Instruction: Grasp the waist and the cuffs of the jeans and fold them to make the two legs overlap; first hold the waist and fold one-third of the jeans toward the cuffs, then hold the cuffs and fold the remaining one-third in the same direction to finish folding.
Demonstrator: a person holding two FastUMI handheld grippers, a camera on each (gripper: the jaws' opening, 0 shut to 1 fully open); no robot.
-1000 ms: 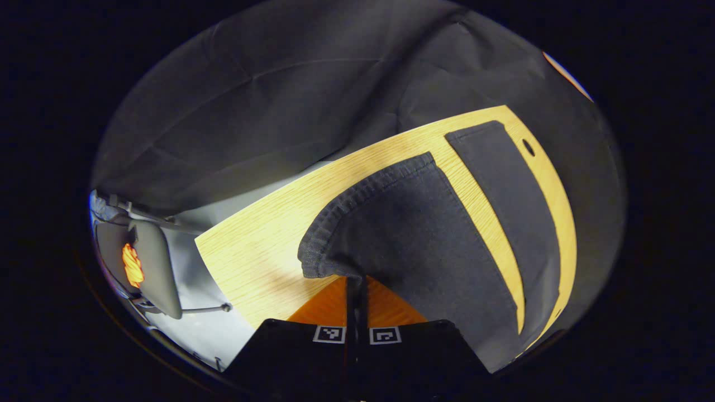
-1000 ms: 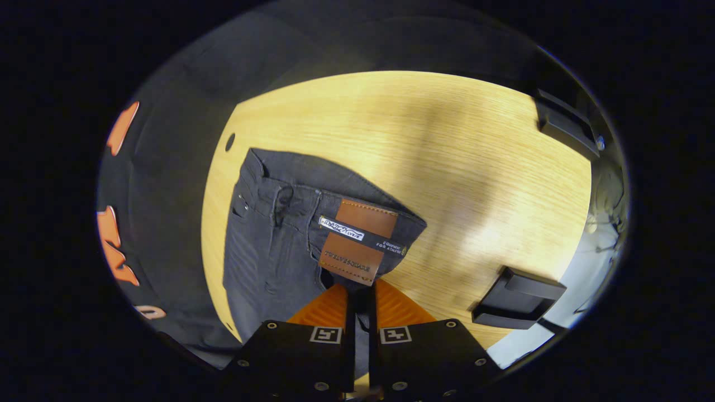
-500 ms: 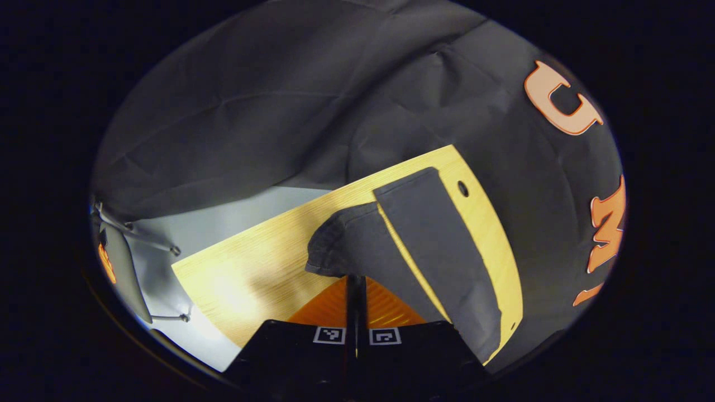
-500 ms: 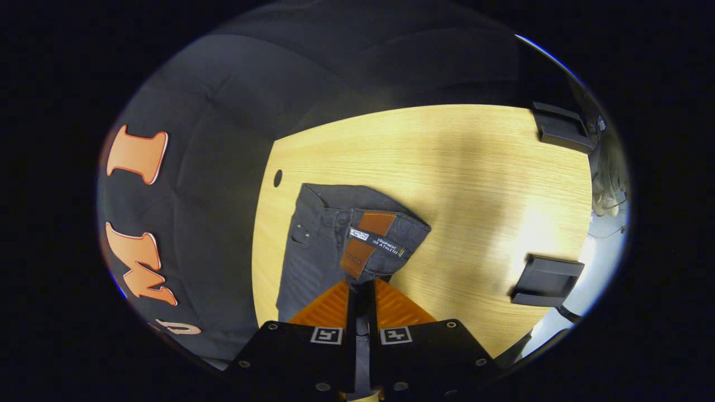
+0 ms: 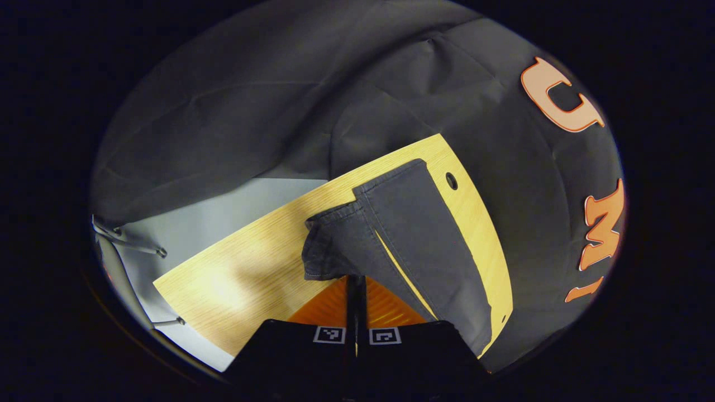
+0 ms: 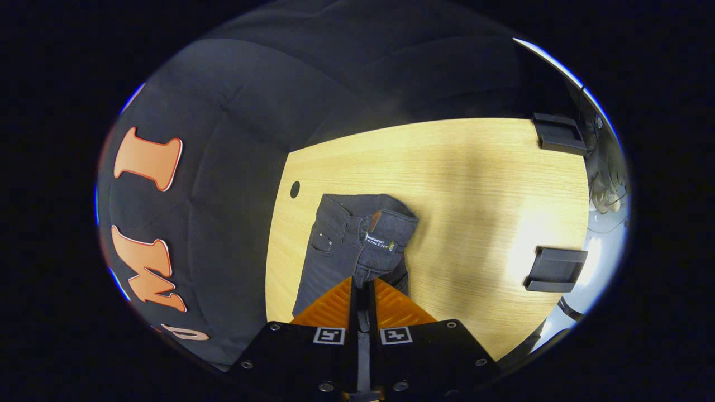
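Left tongs (image 5: 356, 279) clamp the jeans' cuff (image 5: 327, 245); right tongs (image 6: 363, 285) clamp the waist (image 6: 371, 234) above the table (image 6: 475, 184).

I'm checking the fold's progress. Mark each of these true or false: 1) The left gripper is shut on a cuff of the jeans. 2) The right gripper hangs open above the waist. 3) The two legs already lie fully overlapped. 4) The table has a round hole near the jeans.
1) True: the left gripper pinches a lifted cuff of the jeans.
2) False: the right gripper is shut on the waist.
3) False: a sliver of table shows between the legs.
4) True: the hole sits beside the waist.
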